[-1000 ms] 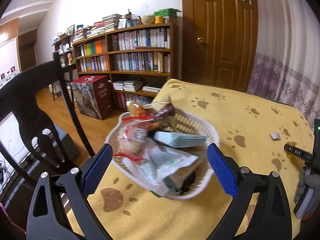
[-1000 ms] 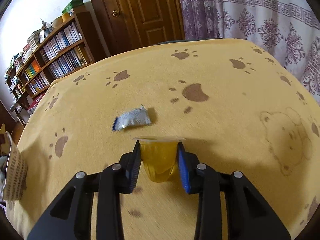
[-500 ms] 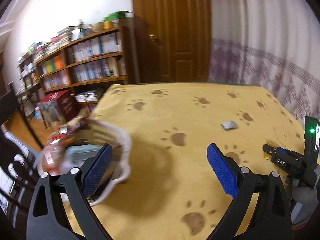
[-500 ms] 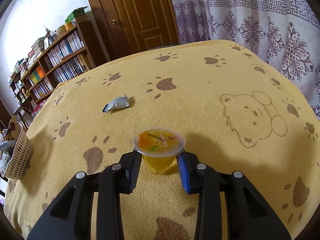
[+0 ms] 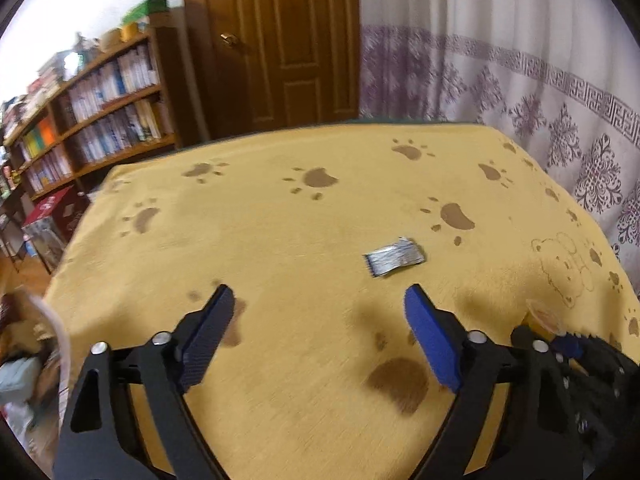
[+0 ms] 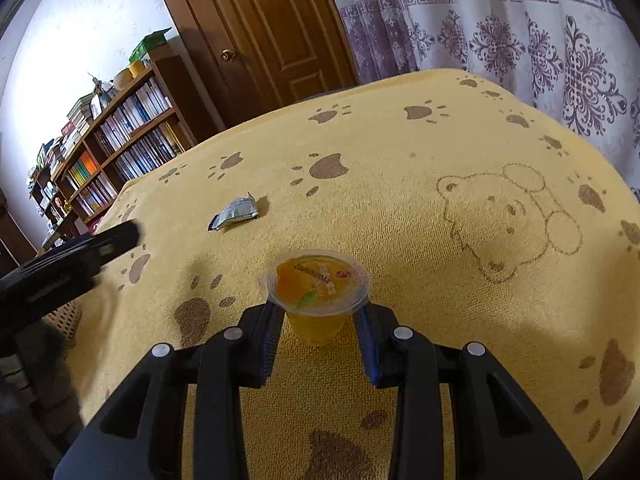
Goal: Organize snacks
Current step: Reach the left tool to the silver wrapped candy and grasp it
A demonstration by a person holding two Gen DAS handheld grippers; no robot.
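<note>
A clear cup of orange jelly (image 6: pixel 318 284) with a printed lid sits between the blue pads of my right gripper (image 6: pixel 319 320), which is shut on it. A small silver wrapper (image 6: pixel 236 212) lies flat on the yellow paw-print cloth, beyond the cup and to its left. In the left wrist view my left gripper (image 5: pixel 320 300) hangs open over the cloth with nothing between its fingers, and the silver wrapper (image 5: pixel 394 262) lies just ahead of its right finger. The white snack basket (image 5: pixel 60 344), filled with packets, shows only at the far left edge.
The yellow cloth (image 5: pixel 280 220) covers the whole table. A bookshelf (image 5: pixel 100 92) and a brown door (image 5: pixel 280 40) stand behind it, and a patterned curtain (image 6: pixel 520 32) hangs on the right. My right gripper's body (image 5: pixel 560 356) sits low at the right in the left wrist view.
My left gripper has swung right, away from the basket and toward the silver wrapper. The right gripper has kept hold of the jelly cup and tilted, so the lid now shows.
</note>
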